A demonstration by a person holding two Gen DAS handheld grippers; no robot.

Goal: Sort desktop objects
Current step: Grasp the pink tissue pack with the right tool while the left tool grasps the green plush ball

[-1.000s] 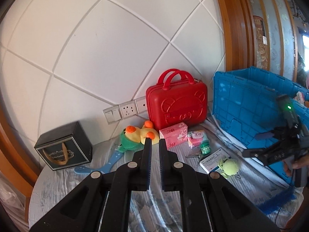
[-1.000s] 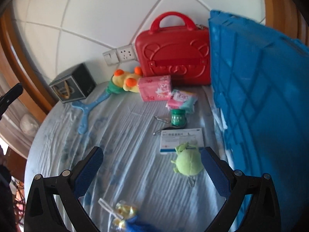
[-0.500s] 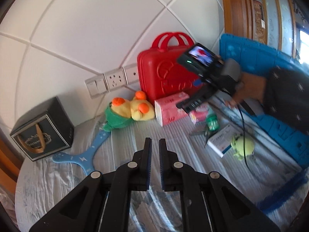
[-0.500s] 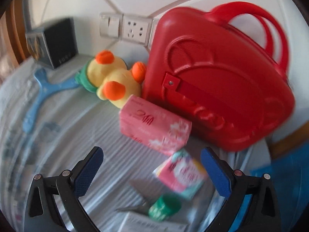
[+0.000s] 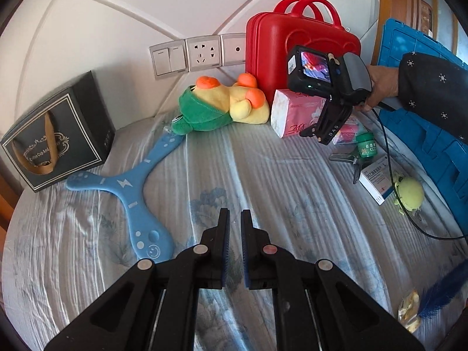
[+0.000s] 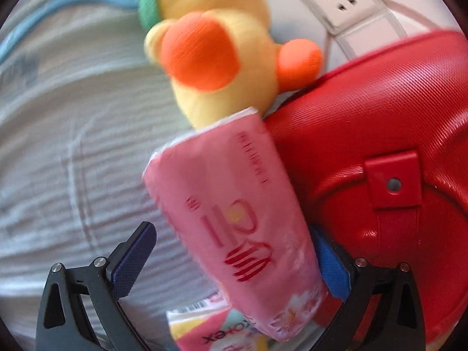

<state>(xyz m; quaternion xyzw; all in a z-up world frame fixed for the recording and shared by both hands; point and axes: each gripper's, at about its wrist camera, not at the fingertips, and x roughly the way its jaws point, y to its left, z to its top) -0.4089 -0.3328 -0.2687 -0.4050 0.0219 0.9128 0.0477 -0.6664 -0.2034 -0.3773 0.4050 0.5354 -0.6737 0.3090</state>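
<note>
Pink tissue pack [image 6: 231, 228] sits between the right gripper's [image 6: 234, 257] released fingers, at twelve o'clock; the left gripper's [image 5: 235, 228] fingers are clenched, empty.

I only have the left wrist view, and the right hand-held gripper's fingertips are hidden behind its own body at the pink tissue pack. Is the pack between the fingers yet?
Observer: Yes. In the right wrist view the pink tissue pack lies between the open fingers of the right hand-held gripper.
Operator: Are both pads on it?
Observer: No. The pad on the picture's left stands clear, with pale cloth showing in the gap.
Operator: And the other one?
Observer: That pad sits in the gap between the pack and the red case. I cannot tell whether it touches the pack.
</note>
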